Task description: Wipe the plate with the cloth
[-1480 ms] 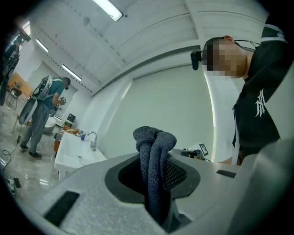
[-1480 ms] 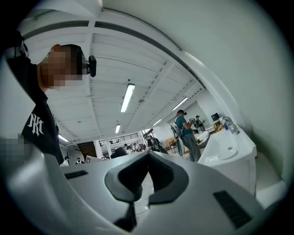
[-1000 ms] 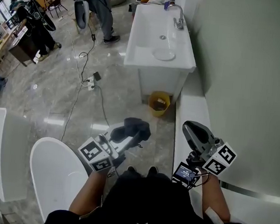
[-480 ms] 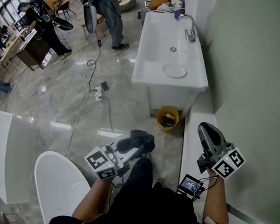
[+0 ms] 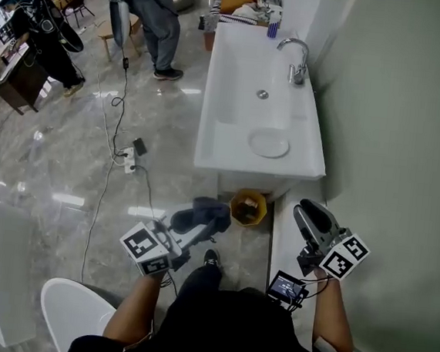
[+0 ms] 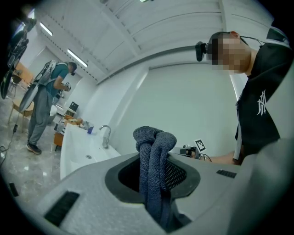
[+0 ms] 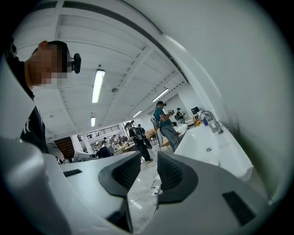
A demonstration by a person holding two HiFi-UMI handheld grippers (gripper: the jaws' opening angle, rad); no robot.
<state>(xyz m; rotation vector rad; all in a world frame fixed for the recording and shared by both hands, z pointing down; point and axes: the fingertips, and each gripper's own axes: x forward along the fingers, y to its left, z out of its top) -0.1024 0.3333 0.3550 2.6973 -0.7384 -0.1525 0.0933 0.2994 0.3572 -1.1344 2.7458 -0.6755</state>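
The sink (image 5: 209,124) is much nearer than a second ago: the person has walked up to it, so I judge wiping can soon begin. The plate (image 5: 269,144) lies untouched in the sink's basin, at its near end. The right tool (image 5: 312,219), short of the sink, has just been opening its jaws; they stand apart, with nothing between. The left tool (image 5: 192,227), also short of the sink, is clamped on the dark cloth (image 5: 205,211).

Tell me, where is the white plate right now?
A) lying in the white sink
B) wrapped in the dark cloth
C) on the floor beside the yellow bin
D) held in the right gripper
A: the head view shows the plate lying flat in the sink, nearer the person than the drain.
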